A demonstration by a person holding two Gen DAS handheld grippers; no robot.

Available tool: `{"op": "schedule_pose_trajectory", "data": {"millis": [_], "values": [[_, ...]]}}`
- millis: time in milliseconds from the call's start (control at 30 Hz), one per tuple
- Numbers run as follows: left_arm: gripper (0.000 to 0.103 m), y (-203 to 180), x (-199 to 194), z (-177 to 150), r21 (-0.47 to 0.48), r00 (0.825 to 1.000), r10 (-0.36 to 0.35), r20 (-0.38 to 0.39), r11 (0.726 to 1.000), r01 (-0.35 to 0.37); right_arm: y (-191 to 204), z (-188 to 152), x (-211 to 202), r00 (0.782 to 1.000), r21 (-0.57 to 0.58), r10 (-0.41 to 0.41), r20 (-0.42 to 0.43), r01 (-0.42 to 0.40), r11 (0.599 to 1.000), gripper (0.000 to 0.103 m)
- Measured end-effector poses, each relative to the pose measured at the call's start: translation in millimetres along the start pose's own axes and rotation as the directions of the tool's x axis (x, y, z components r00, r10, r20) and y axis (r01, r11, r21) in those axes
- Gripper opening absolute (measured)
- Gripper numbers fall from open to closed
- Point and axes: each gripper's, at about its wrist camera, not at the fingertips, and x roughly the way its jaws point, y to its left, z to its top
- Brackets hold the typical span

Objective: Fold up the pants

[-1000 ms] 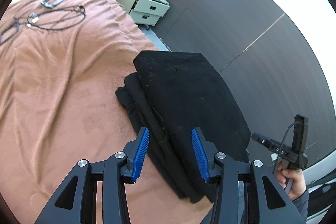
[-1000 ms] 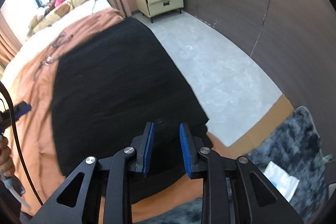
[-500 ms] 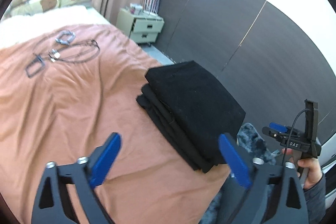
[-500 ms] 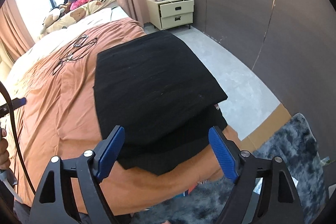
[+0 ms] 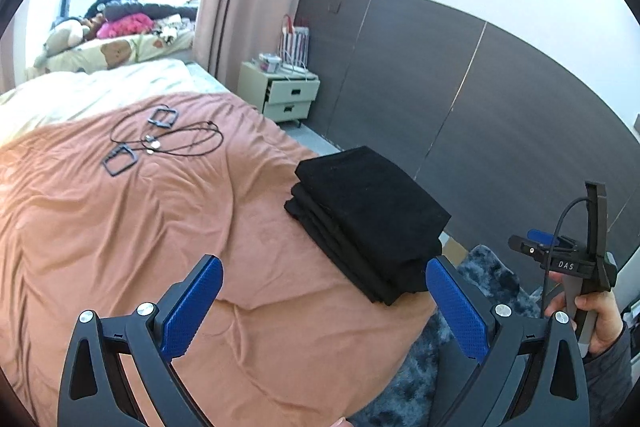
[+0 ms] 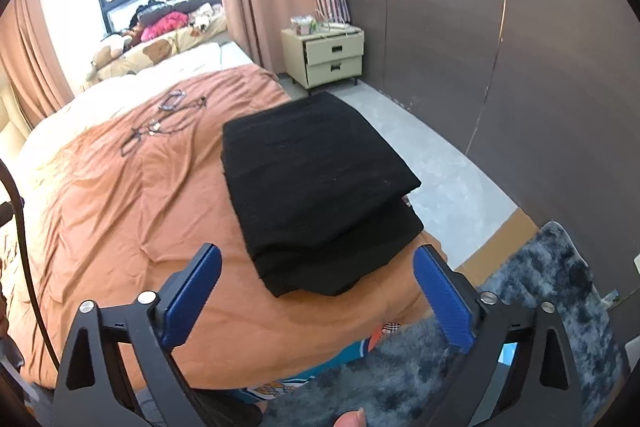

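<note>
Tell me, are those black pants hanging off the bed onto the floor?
No. The folded black pants lie stacked entirely on the orange bedspread, near its edge, with nothing trailing down to the grey floor.

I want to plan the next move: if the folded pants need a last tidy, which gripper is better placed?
Probably the right gripper. Its jaws, still opening, frame the near edge of the pants. The left gripper faces mostly bare blanket, with the pants off to its right.
</note>
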Motion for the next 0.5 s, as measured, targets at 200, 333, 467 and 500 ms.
{"op": "schedule_pose_trajectory", "data": {"millis": [200,333,467,500], "values": [[0.103,-11,-52,-18,0.024,0.998,0.026,0.060,0.999,-0.027,17,-23,-30,0.999,-0.014,-0.011,0.036,0.011,1.000,0.103],[0.103,-13,-83,-33,0.030,0.995,0.040,0.088,0.999,-0.043,29,-35,-51,0.998,-0.030,-0.003,0.062,0.004,1.000,0.103],[0.103,-14,-117,-49,0.031,0.991,0.056,0.121,0.998,-0.060,42,-48,-70,0.996,-0.061,0.006,0.085,-0.001,0.998,0.103],[0.103,-14,-125,-53,0.028,0.990,0.057,0.130,0.998,-0.062,46,-52,-73,0.996,-0.070,0.021,0.084,-0.015,0.997,0.103]]}}
